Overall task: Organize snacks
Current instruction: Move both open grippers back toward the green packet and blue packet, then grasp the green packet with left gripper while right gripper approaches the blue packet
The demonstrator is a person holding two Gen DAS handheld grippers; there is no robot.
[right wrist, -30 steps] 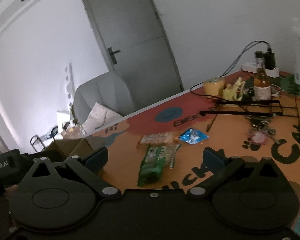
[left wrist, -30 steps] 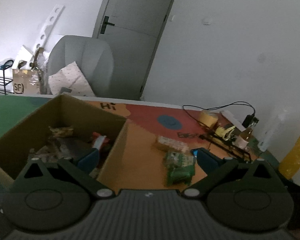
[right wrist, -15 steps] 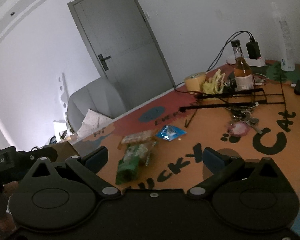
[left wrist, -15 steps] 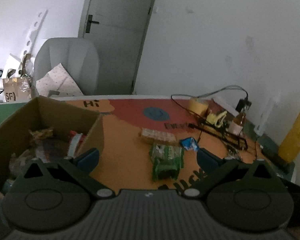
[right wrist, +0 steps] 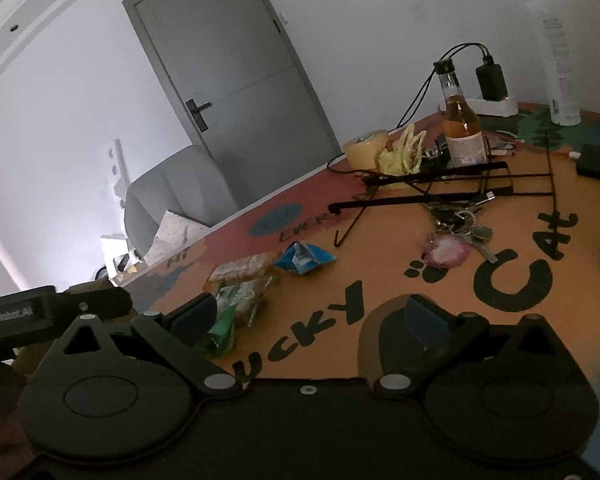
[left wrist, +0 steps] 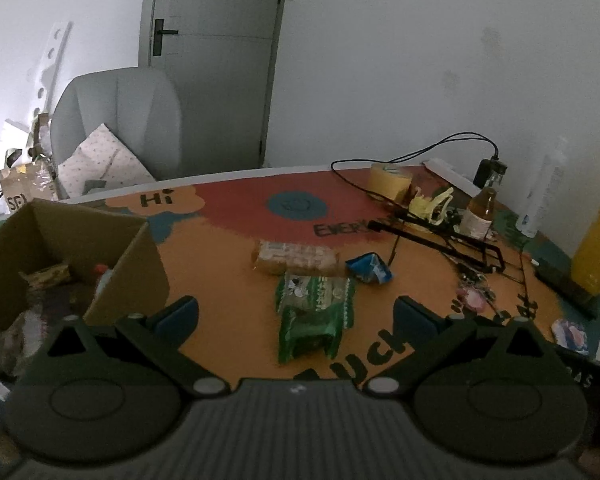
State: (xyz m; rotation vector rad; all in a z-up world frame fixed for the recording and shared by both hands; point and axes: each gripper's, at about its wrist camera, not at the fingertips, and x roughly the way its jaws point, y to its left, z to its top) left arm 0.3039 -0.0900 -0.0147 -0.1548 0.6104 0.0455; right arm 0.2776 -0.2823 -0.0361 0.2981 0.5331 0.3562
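A green snack pack (left wrist: pixel 314 316) lies on the orange table mat, right between the spread fingers of my left gripper (left wrist: pixel 296 312), which is open and empty. Behind it lie a clear pack of biscuits (left wrist: pixel 296 258) and a small blue packet (left wrist: pixel 370 270). A cardboard box (left wrist: pixel 60 256) with several snacks inside stands at the left. My right gripper (right wrist: pixel 312 316) is open and empty over the mat; the green pack (right wrist: pixel 236 308) sits by its left finger, with the biscuits (right wrist: pixel 242 266) and blue packet (right wrist: pixel 304 258) beyond.
A black wire rack (right wrist: pixel 432 188), a glass bottle (right wrist: pixel 462 128), a yellow tape roll (right wrist: pixel 366 148), keys (right wrist: pixel 464 232) and a charger with cables (right wrist: pixel 490 80) crowd the far right of the table. A grey armchair (left wrist: pixel 116 120) stands behind the table. My left gripper's body (right wrist: pixel 40 312) shows at the left.
My left gripper has swung right, away from the box, so the green pack now sits between its fingers. My right gripper has moved lower and closer to the table.
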